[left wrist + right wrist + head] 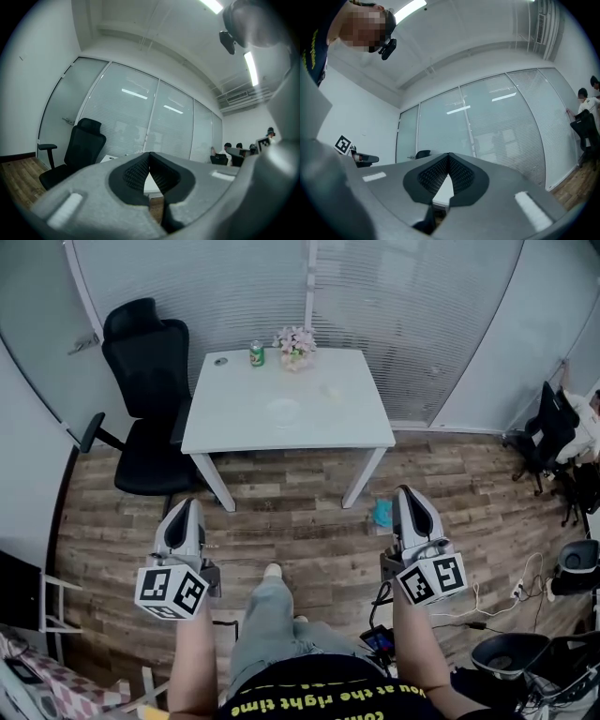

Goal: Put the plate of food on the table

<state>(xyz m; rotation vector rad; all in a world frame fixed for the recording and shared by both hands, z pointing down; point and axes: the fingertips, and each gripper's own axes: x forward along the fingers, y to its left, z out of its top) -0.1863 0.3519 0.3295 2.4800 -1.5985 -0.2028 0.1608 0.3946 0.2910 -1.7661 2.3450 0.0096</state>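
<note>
A white table point(234, 432) stands ahead of me against the glass wall. On it lie a pale round dish point(283, 411) and a small yellowish item point(330, 390); I cannot tell whether either holds food. My left gripper point(185, 507) and right gripper point(409, 493) hover over the wooden floor, well short of the table. The left gripper point(149, 154) is shut with nothing between its pads, and so is the right gripper point(449, 155). Neither carries a plate.
A green can point(256, 353), a flower bunch point(295, 346) and a small round object point(220, 360) sit at the table's far edge. A black office chair point(148, 399) stands left of it. A blue item point(382, 514) lies on the floor; cables point(525, 587) and another chair point(548, 439) are right.
</note>
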